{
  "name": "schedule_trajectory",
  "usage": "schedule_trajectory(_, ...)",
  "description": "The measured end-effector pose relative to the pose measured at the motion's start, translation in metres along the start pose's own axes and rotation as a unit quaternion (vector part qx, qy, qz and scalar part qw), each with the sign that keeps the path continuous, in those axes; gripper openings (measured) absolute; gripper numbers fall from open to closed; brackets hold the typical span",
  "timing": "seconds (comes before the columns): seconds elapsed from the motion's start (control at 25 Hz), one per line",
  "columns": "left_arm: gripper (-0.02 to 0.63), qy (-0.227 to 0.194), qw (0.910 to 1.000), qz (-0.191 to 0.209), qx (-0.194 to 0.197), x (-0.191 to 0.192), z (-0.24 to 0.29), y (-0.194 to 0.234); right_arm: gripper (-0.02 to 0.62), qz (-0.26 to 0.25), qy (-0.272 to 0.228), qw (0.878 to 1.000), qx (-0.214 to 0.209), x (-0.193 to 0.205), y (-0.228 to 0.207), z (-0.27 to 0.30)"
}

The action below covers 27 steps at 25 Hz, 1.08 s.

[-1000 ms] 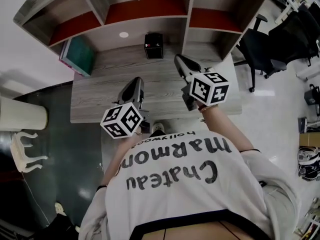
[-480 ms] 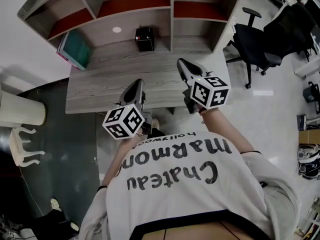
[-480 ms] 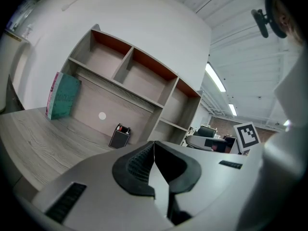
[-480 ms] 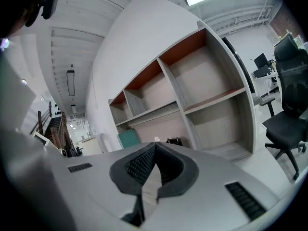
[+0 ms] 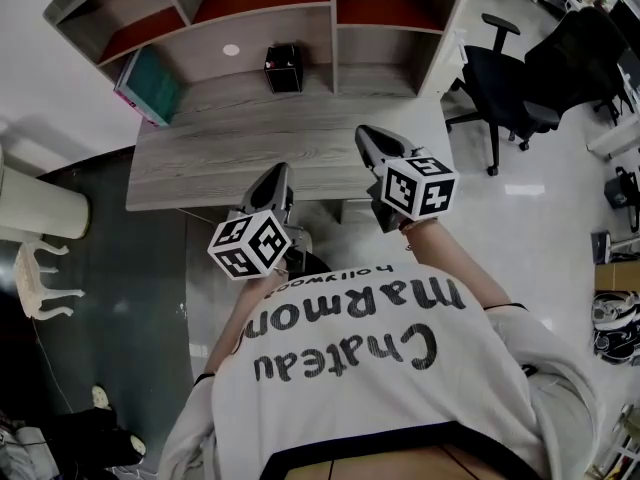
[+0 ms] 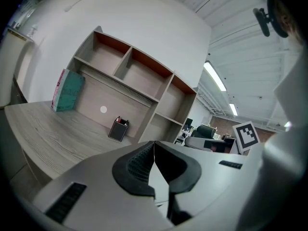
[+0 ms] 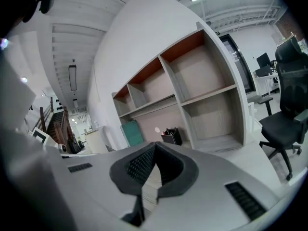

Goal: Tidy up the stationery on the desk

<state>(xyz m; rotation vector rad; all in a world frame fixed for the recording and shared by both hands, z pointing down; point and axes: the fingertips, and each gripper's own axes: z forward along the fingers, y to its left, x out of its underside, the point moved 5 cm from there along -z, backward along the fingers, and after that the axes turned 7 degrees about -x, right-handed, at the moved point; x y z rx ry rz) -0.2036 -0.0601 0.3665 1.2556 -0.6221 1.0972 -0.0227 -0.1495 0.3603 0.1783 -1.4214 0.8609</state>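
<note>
A black pen holder [image 5: 283, 68] with pens in it stands at the back of the wooden desk [image 5: 220, 148], under the shelf unit; it also shows as the pen holder [image 6: 118, 129] in the left gripper view and the pen holder [image 7: 171, 136] in the right gripper view. A teal book [image 5: 150, 84] leans at the desk's back left. My left gripper [image 5: 276, 181] is shut and empty, held over the desk's near edge. My right gripper [image 5: 368, 140] is shut and empty too, a little farther over the desk.
A shelf unit [image 5: 330, 13] with empty compartments tops the desk. A black office chair [image 5: 505, 73] stands to the right. A white bin [image 5: 40, 208] and a small white stool [image 5: 40, 283] are on the floor at left. The person's white printed shirt fills the bottom.
The head view has shifted so the desk sits higher and farther away. Both grippers stay shut and keep about the same place in the view.
</note>
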Motion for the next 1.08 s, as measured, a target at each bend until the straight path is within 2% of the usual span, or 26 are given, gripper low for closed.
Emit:
schedule_trajectory(0.6, 0.017, 0.018, 0.9997, -0.008, -0.016, 0.026, -0.024, -0.002, 0.011, 0.016, 0.025, 1.000, -0.003, 0.030, 0.004, -0.016)
schedule_trajectory(1.08, 0.017, 0.016, 0.9995, -0.008, -0.026, 0.032, -0.042, 0.002, 0.011, 0.030, 0.028, 0.999, -0.001, 0.042, 0.009, -0.022)
